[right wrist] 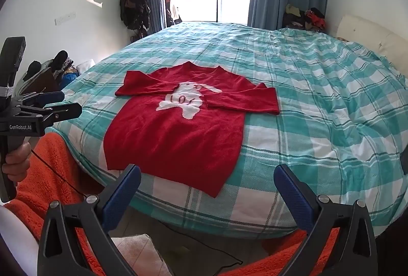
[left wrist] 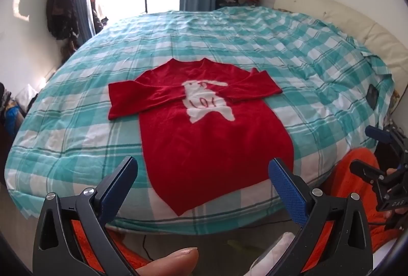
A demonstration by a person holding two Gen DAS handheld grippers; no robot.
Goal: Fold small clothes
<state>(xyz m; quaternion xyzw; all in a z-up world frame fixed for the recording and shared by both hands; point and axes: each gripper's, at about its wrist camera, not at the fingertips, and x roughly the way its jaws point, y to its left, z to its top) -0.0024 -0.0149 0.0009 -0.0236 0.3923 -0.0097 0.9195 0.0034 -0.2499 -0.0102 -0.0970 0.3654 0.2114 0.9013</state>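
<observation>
Left wrist view: left tongs (left wrist: 202,184) were spread wide, holding nothing, hanging over the near hem of the red sweater (left wrist: 204,133) that lay flat on the checked bed (left wrist: 76,138). I'd have grabbed a sleeve cuff first and folded it inward. Sleeves were already partly crossed over the chest.

Right wrist view: right tongs (right wrist: 206,189) were equally wide and empty. The sweater's underside was hidden.
</observation>
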